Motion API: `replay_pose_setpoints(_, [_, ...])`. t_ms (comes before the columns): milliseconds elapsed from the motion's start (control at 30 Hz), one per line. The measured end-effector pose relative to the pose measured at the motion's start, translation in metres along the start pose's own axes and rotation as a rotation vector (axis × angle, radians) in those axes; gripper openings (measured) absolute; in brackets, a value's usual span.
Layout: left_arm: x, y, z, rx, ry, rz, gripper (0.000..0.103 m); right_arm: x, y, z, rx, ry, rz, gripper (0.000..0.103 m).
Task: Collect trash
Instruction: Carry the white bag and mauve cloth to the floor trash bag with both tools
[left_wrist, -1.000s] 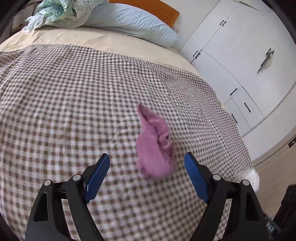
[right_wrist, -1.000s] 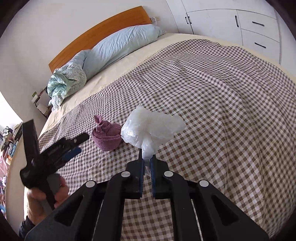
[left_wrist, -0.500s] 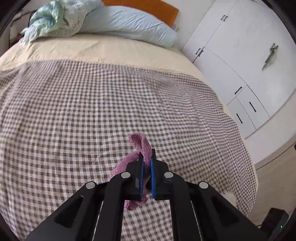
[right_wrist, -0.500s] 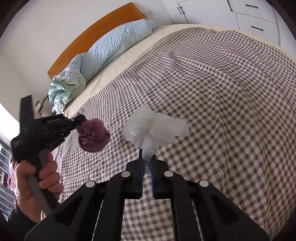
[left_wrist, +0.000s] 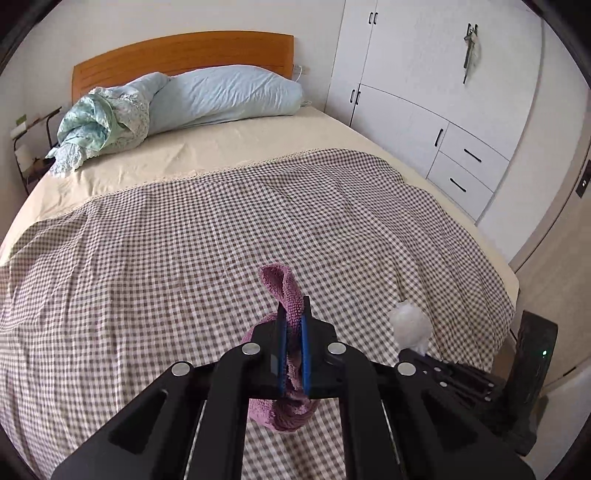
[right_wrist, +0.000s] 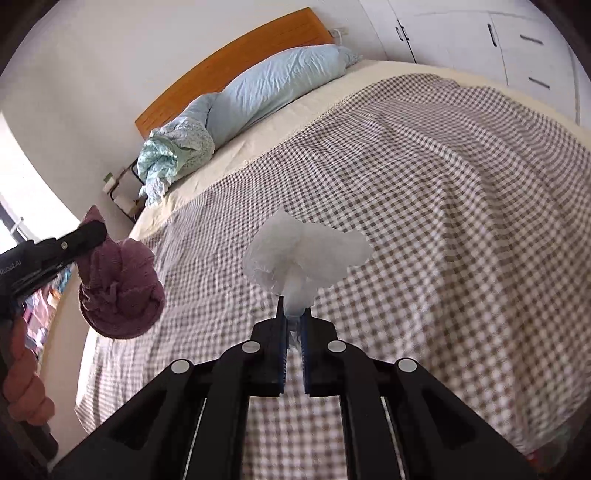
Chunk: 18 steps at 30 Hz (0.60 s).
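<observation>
My left claw (left_wrist: 291, 325) is clamped on the purple cloth bundle (left_wrist: 282, 291) — a loop of the knit stands up past the blue pads (left_wrist: 282, 343), and the rest of the wad hangs below them. From the right wrist view I see the same bundle (right_wrist: 120, 291) dangling in the air off the bed's left edge, clear of the covers, with the left claw (right_wrist: 88, 230) pinching its top.

My right claw (right_wrist: 293, 321) is closed tight on the neck of a white plastic bag (right_wrist: 303, 254). The bag puffs out above the fingertips, held over the checked blanket (right_wrist: 424, 192) near the foot of the bed. In the left wrist view the bag (left_wrist: 408, 321) shows as a white puff off to the right, near the bed's foot-end right corner.

The checked blanket (left_wrist: 221, 251) covers the lower part of the bed, its trimmed border running across the cream sheet (left_wrist: 207, 155). At the head end lie a long blue pillow (left_wrist: 225, 96) and a bunched floral quilt (left_wrist: 99, 125) — the quilt toward the left corner, both against the wooden headboard (left_wrist: 184, 48). White wardrobes (left_wrist: 424, 81) stand along the bed's right side.
</observation>
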<state>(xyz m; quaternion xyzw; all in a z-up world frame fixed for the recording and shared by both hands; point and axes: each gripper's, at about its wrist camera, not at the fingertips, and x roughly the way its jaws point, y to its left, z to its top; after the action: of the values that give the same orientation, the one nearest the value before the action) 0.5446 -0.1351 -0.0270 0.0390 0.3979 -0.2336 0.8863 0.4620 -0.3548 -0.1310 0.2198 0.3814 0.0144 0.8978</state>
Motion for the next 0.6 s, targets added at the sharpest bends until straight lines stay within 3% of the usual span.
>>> replay_pose_setpoints(133, [-0.035,-0.054,-0.032,0.071,-0.01,-0.03,0.003,-0.071,-0.05,-0.024,-0.079,0.006,-0.128,0.007])
replay_pose_setpoints(367, [-0.072,-0.164,-0.085,0.178,-0.031,-0.205,0.003,-0.182,-0.152,-0.094,-0.072,0.011,-0.307,0.006])
replay_pose_setpoints(467, [-0.081,-0.214,-0.112,0.219,-0.012,-0.274,0.003,-0.217,-0.186,-0.139,-0.039,0.028,-0.346,0.006])
replay_pose_setpoints(600, [-0.07,-0.274,-0.161,0.255,0.07,-0.356,0.003,-0.232,-0.228,-0.204,0.023,0.083,-0.355,0.007])
